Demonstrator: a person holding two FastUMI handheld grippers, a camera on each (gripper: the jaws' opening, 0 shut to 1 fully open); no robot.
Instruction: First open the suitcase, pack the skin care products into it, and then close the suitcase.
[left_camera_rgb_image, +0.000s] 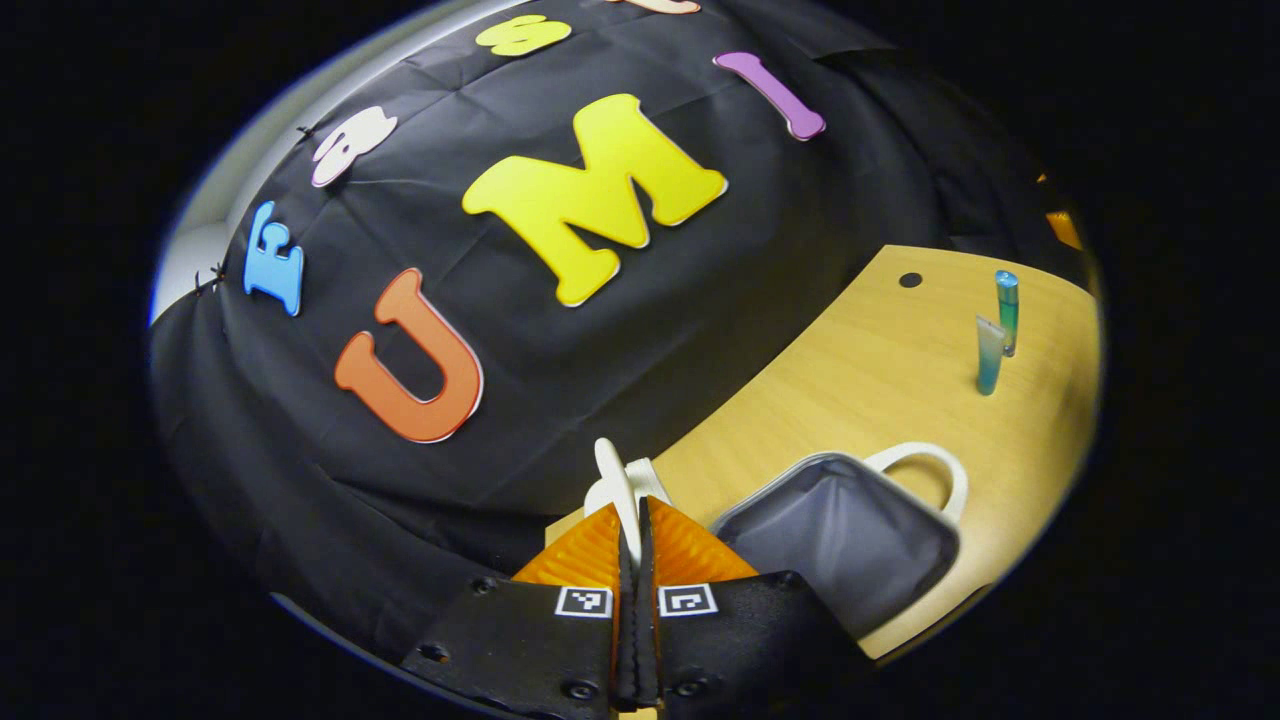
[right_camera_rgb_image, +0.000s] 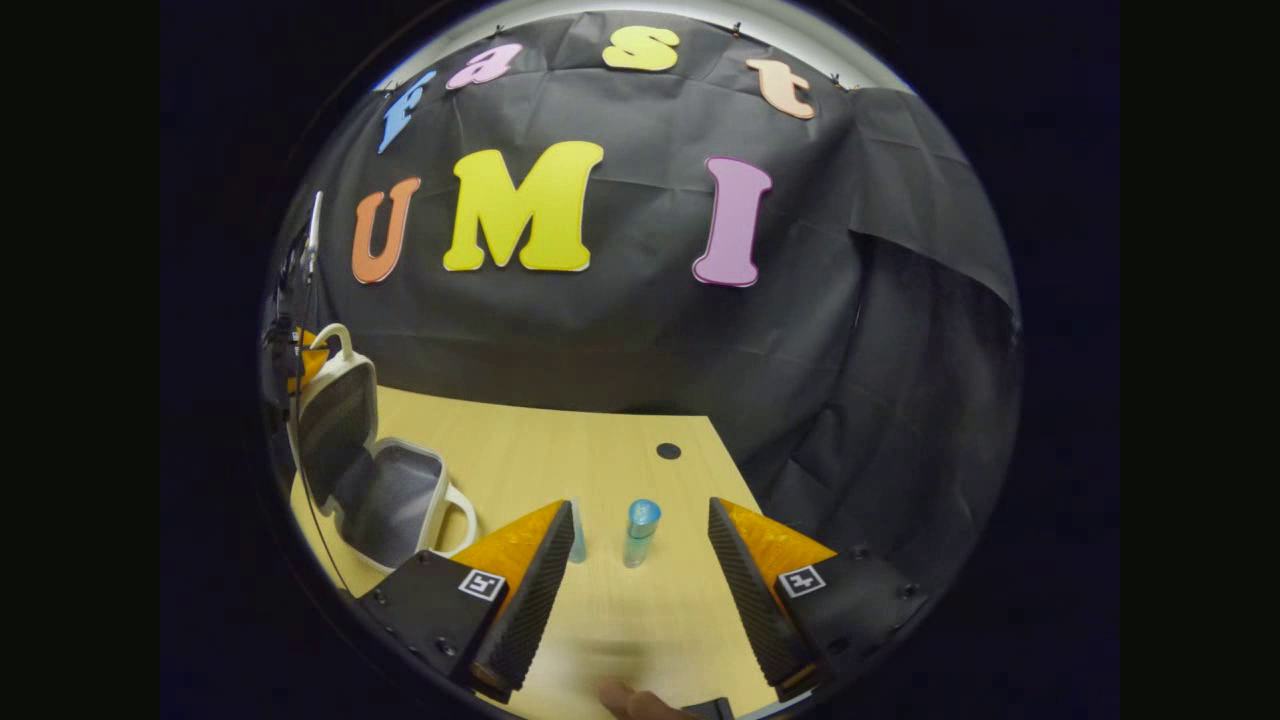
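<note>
— So, what lies under you right now?

— Well, a pale wooden tabletop (right_camera_rgb_image: 620, 620) with a small dark round hole (right_camera_rgb_image: 668, 451) near its far edge, and black cloth (right_camera_rgb_image: 640, 330) hangs as a wall all round behind it. My right gripper (right_camera_rgb_image: 640, 550) stands released, fingers wide apart over the wood at the bottom of the right gripper view.

— And the skin care things?

— A blue-capped bottle (right_camera_rgb_image: 640, 532) stands upright between those spread fingers, farther off, touched by neither. A tube (right_camera_rgb_image: 578, 535) peeks out just behind my left-hand finger (right_camera_rgb_image: 520, 590) there. In the left gripper view both stand close together at the right of the frame.

— The suitcase?

— Open. The small white suitcase (right_camera_rgb_image: 385, 495) sits at the left of the right gripper view, grey lining showing, lid (right_camera_rgb_image: 335, 425) tilted up. My left gripper (left_camera_rgb_image: 634, 520) is clenched on the lid's white rim (left_camera_rgb_image: 612, 478), bottom centre of its own view.
</note>
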